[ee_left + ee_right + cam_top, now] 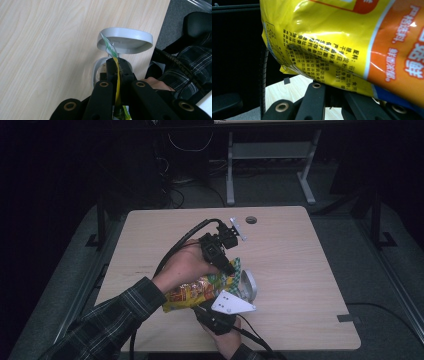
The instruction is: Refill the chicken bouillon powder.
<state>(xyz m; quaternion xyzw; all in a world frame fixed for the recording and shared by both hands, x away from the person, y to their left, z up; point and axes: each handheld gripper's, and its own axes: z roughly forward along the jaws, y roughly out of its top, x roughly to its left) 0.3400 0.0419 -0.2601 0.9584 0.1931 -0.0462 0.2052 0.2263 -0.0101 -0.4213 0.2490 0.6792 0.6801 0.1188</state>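
Note:
A yellow and orange snack bag point(192, 292) is held off the table point(300, 265) between both grippers. My left gripper point(231, 267) is shut on the bag's green and yellow top edge point(117, 75), pinching the thin film between its jaws point(117, 67). My right gripper point(201, 309) comes in from below at the bag's lower end. In the right gripper view the printed bag point(352, 42) covers the jaw tips, and the gripper point(332, 90) looks shut on it. A grey bowl-like container point(125, 40) lies tipped just beyond the left jaws, also seen as the grey container point(248, 285).
A round cable hole point(251, 220) sits near the table's far edge. Black cables point(180, 245) trail from both grippers. A plaid sleeve point(115, 320) crosses the near left corner. The table's near edge point(160, 32) lies close beside the grey container.

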